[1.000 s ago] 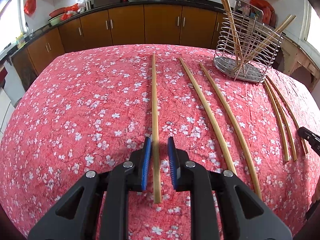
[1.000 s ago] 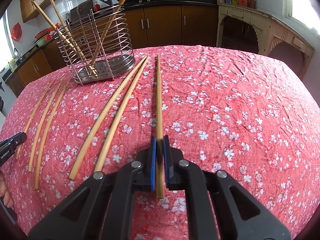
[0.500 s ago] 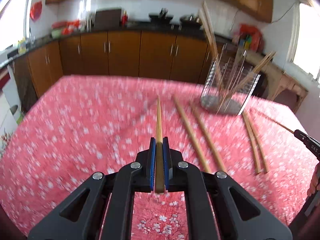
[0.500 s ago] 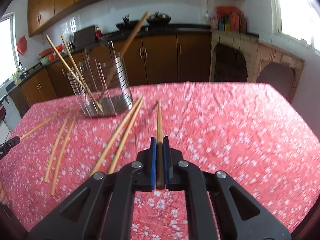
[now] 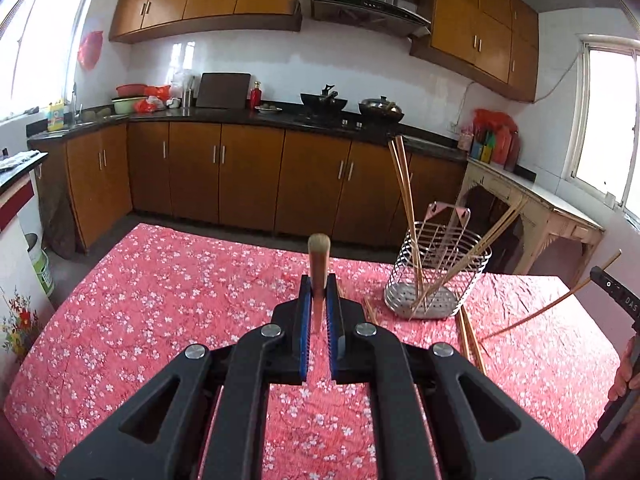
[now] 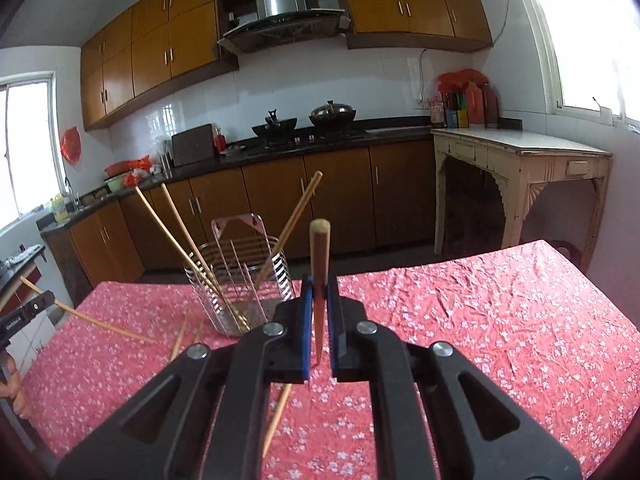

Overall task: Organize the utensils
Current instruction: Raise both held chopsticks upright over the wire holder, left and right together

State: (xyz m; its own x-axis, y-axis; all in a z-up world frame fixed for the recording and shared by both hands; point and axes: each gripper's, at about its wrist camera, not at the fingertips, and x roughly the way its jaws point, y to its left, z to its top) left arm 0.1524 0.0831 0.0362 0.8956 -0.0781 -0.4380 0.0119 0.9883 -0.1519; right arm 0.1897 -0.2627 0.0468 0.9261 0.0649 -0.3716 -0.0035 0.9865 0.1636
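Two chopsticks lifted off the table: one pinched between left gripper fingers, one pinched between right gripper fingers, both pointing away from the cameras. Wire holder with more chopsticks upright beyond; others lying loose beside it on red floral cloth.

- right tongs, seen at the edge of the left wrist view: white letters "DAS" on the black body, rest cut off
- left tongs, seen at the edge of the right wrist view: small white print, too small to read
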